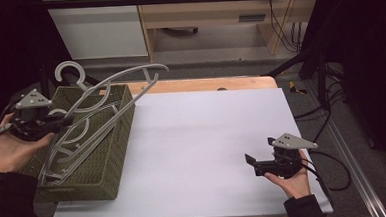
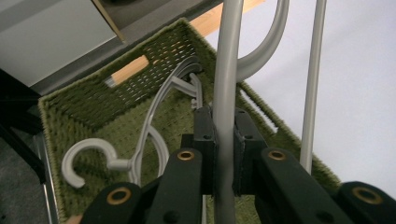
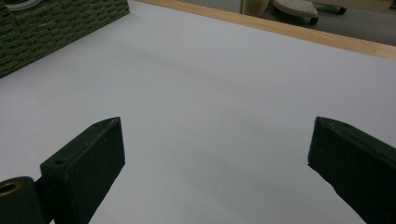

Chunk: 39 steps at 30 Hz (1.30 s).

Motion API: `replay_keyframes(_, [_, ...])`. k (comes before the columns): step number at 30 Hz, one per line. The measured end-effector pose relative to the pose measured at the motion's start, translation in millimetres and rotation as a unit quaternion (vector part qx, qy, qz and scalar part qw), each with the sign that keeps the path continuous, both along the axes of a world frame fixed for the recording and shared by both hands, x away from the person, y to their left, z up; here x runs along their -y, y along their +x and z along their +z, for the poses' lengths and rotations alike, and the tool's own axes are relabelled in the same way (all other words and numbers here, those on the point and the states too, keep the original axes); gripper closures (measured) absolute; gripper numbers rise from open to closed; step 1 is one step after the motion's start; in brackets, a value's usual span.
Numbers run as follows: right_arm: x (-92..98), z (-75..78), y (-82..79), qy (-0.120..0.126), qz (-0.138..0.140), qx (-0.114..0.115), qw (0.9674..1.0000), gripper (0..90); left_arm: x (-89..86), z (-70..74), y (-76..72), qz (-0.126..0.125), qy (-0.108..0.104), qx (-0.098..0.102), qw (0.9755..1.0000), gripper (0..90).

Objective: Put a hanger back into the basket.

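Your left claw (image 1: 61, 121) is clamping a grey hanger (image 1: 129, 82), lifting it tilted over the green woven basket (image 1: 111, 163) where more hangers (image 1: 70, 150) are lying; your right claw (image 1: 251, 163) is resting wide open on the white table (image 1: 198, 148).

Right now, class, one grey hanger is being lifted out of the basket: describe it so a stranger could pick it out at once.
Find the green woven basket at the left edge of the white table. Several grey hangers lie in it; the lifted hanger is clamped in the left claw. Unlike the hangers lying flat, it rises tilted above the rim, its arm reaching past the far end.
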State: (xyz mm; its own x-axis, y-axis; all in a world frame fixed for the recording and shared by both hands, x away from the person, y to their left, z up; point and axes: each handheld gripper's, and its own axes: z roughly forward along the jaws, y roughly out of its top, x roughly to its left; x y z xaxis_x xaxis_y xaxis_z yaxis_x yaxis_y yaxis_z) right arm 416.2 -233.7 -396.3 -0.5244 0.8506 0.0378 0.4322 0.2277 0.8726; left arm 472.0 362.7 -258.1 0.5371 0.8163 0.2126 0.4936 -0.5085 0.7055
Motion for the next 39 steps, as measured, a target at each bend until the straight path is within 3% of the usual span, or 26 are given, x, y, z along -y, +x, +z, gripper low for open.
replay_keyframes(20, [0.2,0.0,0.0,-0.005,0.002,0.003,1.0,3.5,-53.7,-31.3,13.8,0.055,0.004,-0.022,0.9983,82.6])
replay_keyframes(39, [-2.7,-2.4,1.5,-0.011,0.004,-0.003,0.9999,3.3,-88.0,-60.1,18.6,0.111,0.024,-0.052,0.9922,82.5])
